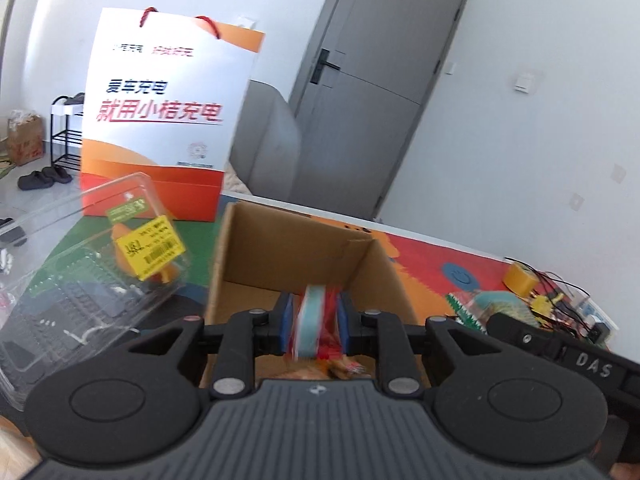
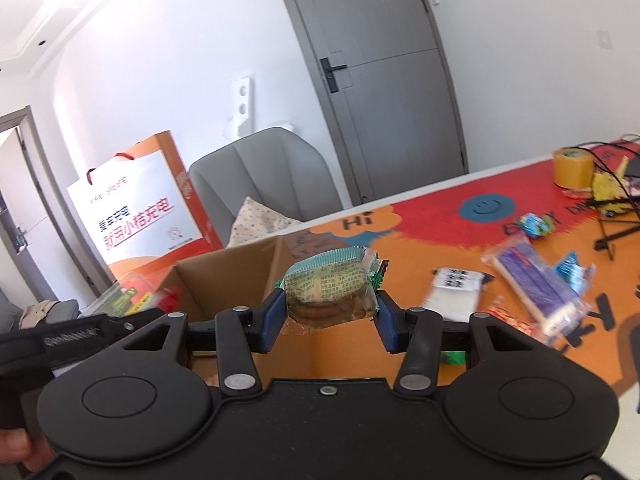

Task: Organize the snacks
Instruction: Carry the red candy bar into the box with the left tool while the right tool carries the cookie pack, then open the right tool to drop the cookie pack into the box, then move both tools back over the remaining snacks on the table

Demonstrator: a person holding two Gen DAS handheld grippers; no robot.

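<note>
An open cardboard box [image 1: 296, 248] stands on the colourful table mat, and a few wrappers lie at its bottom. My left gripper [image 1: 314, 320] hovers over the box's near edge, shut on a thin teal and red snack packet [image 1: 312, 316] that stands on edge between the blue pads and is blurred. In the right wrist view my right gripper [image 2: 330, 316] is shut on a green-wrapped round cake packet [image 2: 332, 288], held above the box's [image 2: 224, 276] right corner. The left gripper's handle shows at the left edge of that view.
A clear plastic clamshell [image 1: 80, 280] with a yellow label sits left of the box, and an orange-white paper bag [image 1: 160, 112] stands behind it. A purple packet [image 2: 536, 280], a white packet [image 2: 456, 288], small blue sweets [image 2: 536, 224], a tape roll [image 2: 572, 168] and cables lie to the right. A grey chair [image 2: 264, 176] stands behind the table.
</note>
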